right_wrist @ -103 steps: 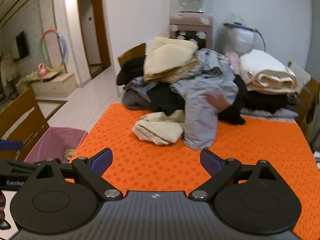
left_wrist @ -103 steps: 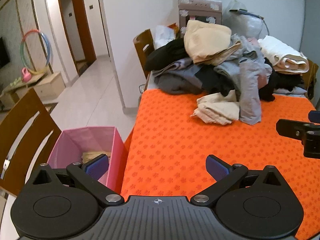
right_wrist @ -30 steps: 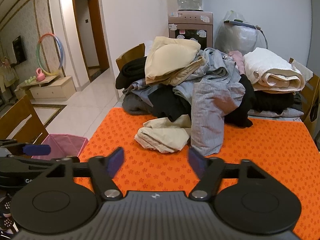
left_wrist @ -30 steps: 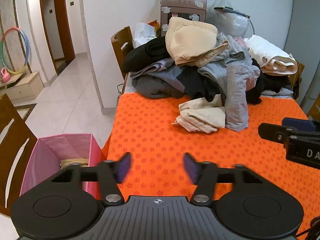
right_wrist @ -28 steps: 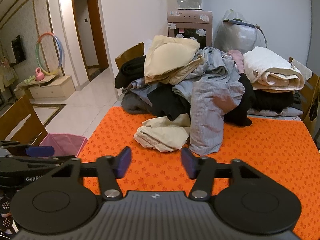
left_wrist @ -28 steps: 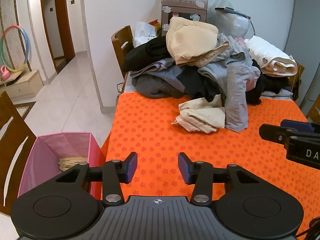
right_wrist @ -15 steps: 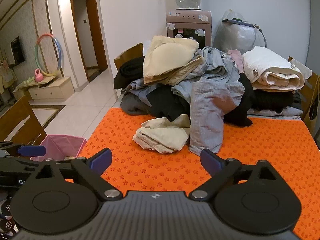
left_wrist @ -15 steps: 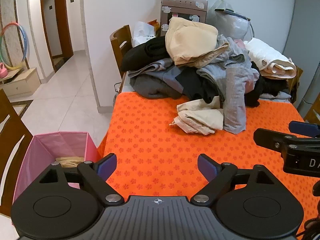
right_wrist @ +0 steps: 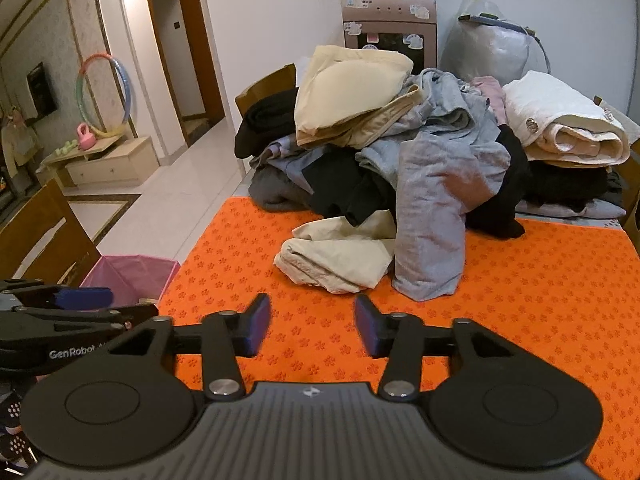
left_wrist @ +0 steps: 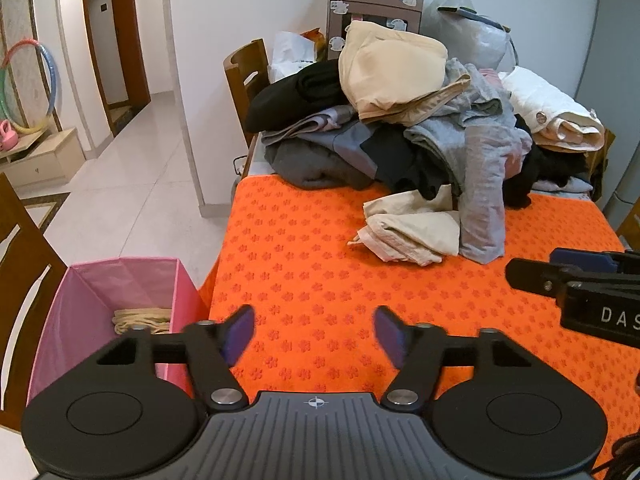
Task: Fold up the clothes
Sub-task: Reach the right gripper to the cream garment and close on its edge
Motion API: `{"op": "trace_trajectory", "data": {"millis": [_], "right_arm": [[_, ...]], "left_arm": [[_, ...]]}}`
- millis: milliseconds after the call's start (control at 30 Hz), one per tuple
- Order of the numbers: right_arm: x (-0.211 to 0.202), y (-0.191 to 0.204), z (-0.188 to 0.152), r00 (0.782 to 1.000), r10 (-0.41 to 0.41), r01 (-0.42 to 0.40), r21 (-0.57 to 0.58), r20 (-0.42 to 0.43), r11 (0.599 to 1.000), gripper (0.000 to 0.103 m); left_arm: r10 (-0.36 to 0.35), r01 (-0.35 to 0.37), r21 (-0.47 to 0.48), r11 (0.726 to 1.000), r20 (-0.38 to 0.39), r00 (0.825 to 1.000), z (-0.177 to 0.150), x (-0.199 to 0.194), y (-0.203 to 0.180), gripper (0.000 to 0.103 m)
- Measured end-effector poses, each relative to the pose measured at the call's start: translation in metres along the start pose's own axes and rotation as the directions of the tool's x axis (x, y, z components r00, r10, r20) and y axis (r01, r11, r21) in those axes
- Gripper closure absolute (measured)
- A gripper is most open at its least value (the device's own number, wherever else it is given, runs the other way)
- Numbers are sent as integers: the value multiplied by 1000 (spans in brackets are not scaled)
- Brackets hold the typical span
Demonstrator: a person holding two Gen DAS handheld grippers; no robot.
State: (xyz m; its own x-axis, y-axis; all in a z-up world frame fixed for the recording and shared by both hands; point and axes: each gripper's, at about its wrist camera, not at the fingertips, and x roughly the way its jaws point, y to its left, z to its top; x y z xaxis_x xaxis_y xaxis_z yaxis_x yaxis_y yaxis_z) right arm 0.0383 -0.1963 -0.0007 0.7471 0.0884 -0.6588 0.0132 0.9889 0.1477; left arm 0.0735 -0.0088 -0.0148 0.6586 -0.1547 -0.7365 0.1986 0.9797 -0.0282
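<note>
A tall heap of mixed clothes [left_wrist: 420, 120] [right_wrist: 400, 140] covers the far end of the orange flower-print tablecloth [left_wrist: 300, 248] [right_wrist: 540, 280]. At its foot lies a crumpled cream garment [left_wrist: 408, 228] [right_wrist: 336, 256], with a grey garment [left_wrist: 480, 200] [right_wrist: 432, 216] draped down beside it. My left gripper [left_wrist: 314, 336] hovers over the near left of the cloth, open, its jaws partly drawn in and empty. My right gripper [right_wrist: 312, 328] is held over the near middle, open with a narrower gap, also empty. Both stay well short of the clothes.
A pink fabric bin [left_wrist: 120, 292] [right_wrist: 128, 276] with a folded beige item stands on the floor left of the table. A wooden chair [left_wrist: 20, 260] is beside it and another chair [left_wrist: 244, 72] at the far left corner. A water dispenser [left_wrist: 372, 12] stands behind the heap.
Both grippers' jaws have drawn inward from wide open half a second ago; the fingers are blurred. About a second ago they closed in and then spread again. The clothes have not moved.
</note>
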Motion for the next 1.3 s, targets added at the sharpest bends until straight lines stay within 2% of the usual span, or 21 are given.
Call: {"op": "trace_trajectory", "data": {"millis": [67,267,500,767,1067,1300], "right_arm": [[4,0,1,1000,2,-2,1,-7,1000,27],[24,-4,6,999,9,-9,13,-36,1000,14],[52,-10,10,996,4,-3,17,-85,1000,12],[90,-13,17,993,-10,6,-35,-118,999,12],[144,-9,23,989,-15,-9,-162,-145,987,12],[171,4,26,991,-35,-8,-318,-129,948,16]], "left_arm": [[-5,5,4,1000,-10,1000,1,4,1,26],[-1,1,3,1000,-43,999,5,20,3,19],[10,-10,-4,1000,-84,996,8,40,6,19],[21,-22,-8,1000,-131,991,13,62,7,19],[44,-48,-20,999,-171,984,18,84,11,19],[56,-62,-29,998,-179,982,18,88,15,19]]}}
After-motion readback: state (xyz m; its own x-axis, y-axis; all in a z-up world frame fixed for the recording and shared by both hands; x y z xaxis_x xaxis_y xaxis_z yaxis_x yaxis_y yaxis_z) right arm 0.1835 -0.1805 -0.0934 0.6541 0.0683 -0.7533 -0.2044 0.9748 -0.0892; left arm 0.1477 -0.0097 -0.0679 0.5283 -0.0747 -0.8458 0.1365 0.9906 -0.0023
